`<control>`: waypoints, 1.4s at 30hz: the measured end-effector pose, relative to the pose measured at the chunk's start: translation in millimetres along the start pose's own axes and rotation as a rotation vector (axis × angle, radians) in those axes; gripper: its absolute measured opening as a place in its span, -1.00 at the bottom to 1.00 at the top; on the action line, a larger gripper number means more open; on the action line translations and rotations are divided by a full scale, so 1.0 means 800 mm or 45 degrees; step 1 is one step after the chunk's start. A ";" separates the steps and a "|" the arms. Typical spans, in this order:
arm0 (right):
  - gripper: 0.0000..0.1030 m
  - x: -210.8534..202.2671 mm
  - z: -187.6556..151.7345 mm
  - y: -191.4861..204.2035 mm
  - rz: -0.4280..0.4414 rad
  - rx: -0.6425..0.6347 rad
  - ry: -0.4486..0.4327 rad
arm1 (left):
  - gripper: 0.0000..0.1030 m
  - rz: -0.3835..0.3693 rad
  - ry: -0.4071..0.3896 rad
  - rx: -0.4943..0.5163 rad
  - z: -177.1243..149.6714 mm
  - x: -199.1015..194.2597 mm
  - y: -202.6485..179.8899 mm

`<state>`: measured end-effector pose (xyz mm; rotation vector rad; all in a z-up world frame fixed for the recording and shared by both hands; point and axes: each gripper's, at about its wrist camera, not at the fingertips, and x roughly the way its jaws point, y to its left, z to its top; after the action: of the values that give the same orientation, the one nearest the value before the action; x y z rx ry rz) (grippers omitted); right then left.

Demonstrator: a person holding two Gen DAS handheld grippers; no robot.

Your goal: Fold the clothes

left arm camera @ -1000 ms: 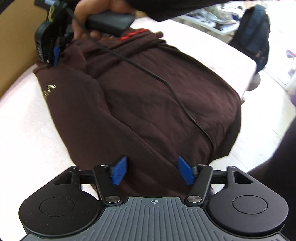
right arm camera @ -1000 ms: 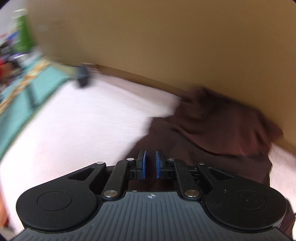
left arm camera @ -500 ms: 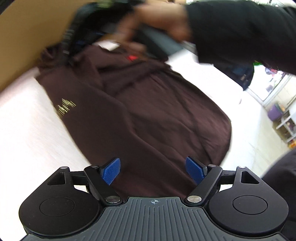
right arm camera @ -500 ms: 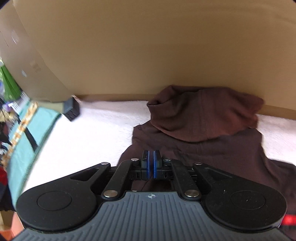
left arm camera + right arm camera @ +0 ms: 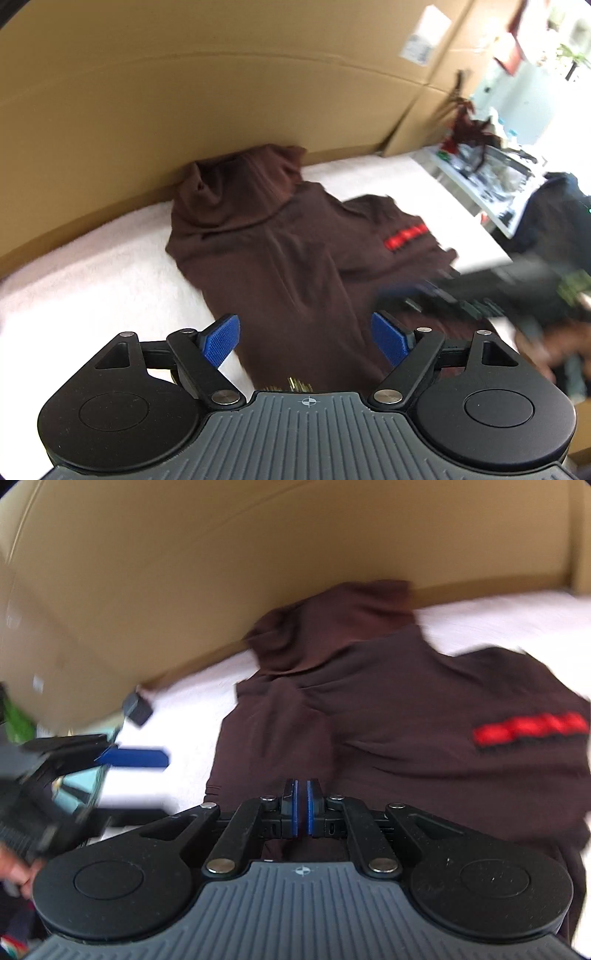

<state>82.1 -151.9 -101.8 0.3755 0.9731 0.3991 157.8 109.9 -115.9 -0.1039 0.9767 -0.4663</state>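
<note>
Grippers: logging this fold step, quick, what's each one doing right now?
Left gripper: open, fingers wide above the brown garment, holding nothing.
Right gripper: shut, nothing visible between its fingers.

A white fleecy cover [image 5: 92, 273] spreads over the table. Big cardboard sheets [image 5: 184, 92] stand upright along its far edge, and one carries a white label [image 5: 424, 37]. At the right, past the table's end, a light shelf [image 5: 476, 184] holds blurred clutter and a dark red plant [image 5: 469, 125]. A dark backpack [image 5: 554, 214] sits near it. In the right wrist view a small dark block [image 5: 137, 709] lies on the cover by the cardboard
</note>
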 end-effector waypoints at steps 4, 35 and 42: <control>-0.86 -0.028 -0.028 -0.012 -0.034 0.095 -0.031 | 0.68 -0.039 0.031 -0.073 0.031 0.033 0.009; -0.80 -0.017 -0.105 0.016 0.198 0.231 0.223 | 1.00 0.150 0.275 -0.022 0.052 0.117 0.002; -0.53 0.007 -0.103 0.039 0.269 0.070 0.332 | 1.00 0.027 0.166 -0.028 0.041 0.061 -0.045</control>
<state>9.6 -111.7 -133.2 0.4868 1.2045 0.6246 195.3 53.0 -124.7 -0.0837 1.1097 -0.4474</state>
